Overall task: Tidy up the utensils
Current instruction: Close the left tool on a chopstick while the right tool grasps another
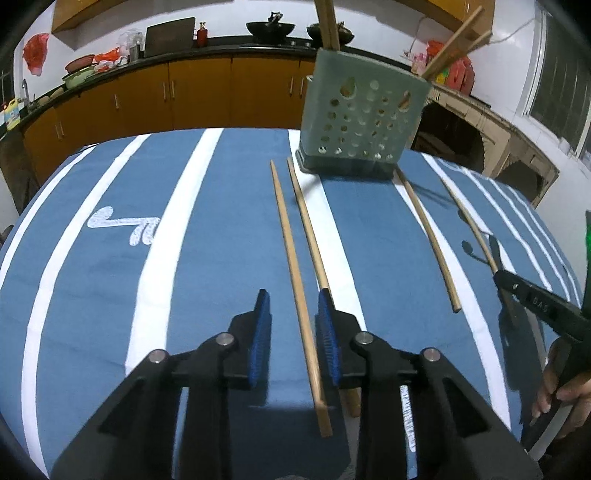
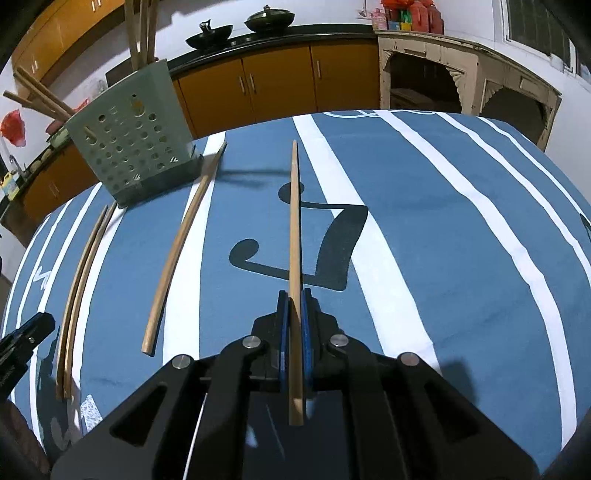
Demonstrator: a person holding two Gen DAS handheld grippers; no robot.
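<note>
Nearest the right wrist camera, the right hand-held gripper was clamped on one wooden chopstick, its blue pads pressed against the shaft on both sides. That chopstick ran forward between the pads, its far tip pointing across the blue striped cloth covering the counter. Whether it had cleared the cloth could not be told.

On the other side, the left hand-held gripper stood with its jaws apart, straddling a second chopstick that lay flat on the cloth. The pads did not appear to press on it. A third chopstick lay just beside it, passing under or against the right-hand pad. Contact there could not be confirmed.

Further out, a fourth chopstick lay loose on the cloth between the two grippers. Beyond these stood the pale green perforated holder, upright near the far edge, with several chopsticks already standing in it.

Assessment: the pick-up step was in hand, secured on the right and incomplete on the left. The next move probably called for closing the left jaws on one stick only, avoiding its neighbour. Both sticks would then need lifting and tipping upright over the holder's open top.
</note>
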